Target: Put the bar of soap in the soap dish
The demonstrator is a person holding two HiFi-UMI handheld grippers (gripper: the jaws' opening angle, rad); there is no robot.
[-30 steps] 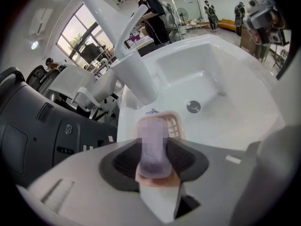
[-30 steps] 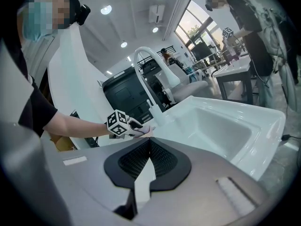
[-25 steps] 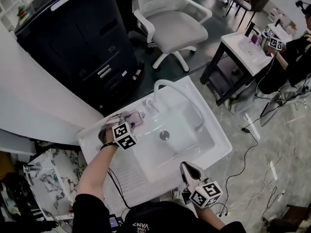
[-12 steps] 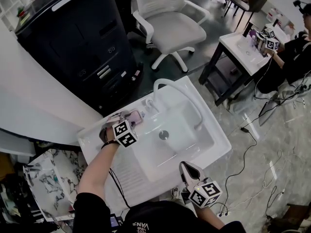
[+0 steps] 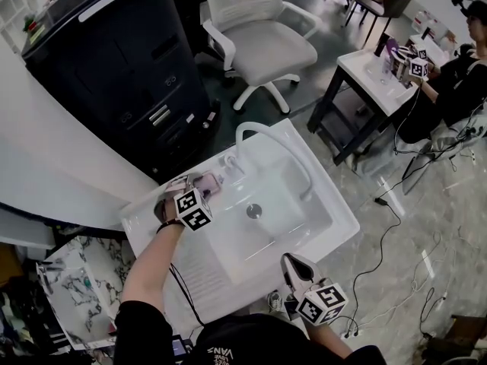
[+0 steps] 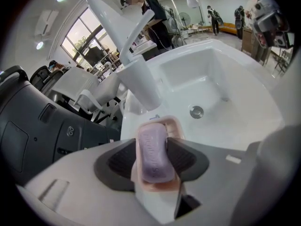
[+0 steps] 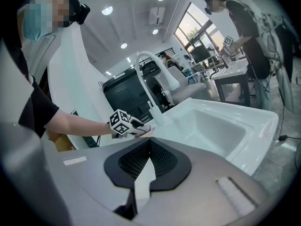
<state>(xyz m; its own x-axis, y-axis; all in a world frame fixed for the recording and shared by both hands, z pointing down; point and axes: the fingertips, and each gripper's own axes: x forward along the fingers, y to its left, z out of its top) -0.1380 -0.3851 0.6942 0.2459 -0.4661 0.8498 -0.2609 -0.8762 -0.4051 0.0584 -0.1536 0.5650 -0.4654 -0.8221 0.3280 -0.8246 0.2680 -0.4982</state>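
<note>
A purple bar of soap (image 6: 154,152) is held between the jaws of my left gripper (image 6: 153,150), which is shut on it. The bar lies in or just over a pink soap dish (image 6: 176,125) on the back left rim of the white sink (image 5: 304,238); I cannot tell whether it rests on the dish. In the head view the left gripper (image 5: 196,194) is at the dish (image 5: 207,184), beside the white faucet (image 5: 262,133). My right gripper (image 5: 293,265) hangs at the sink's front edge, shut with nothing in it (image 7: 150,142).
The basin's drain (image 5: 254,211) lies right of the dish. A black cabinet (image 5: 114,67) and a white office chair (image 5: 259,36) stand behind the sink. Another person (image 5: 464,67) works at a second sink table (image 5: 380,74). Cables (image 5: 396,226) trail on the floor.
The head camera has shifted slightly. Both grippers stay where they were, the left one still on the soap at the dish.
</note>
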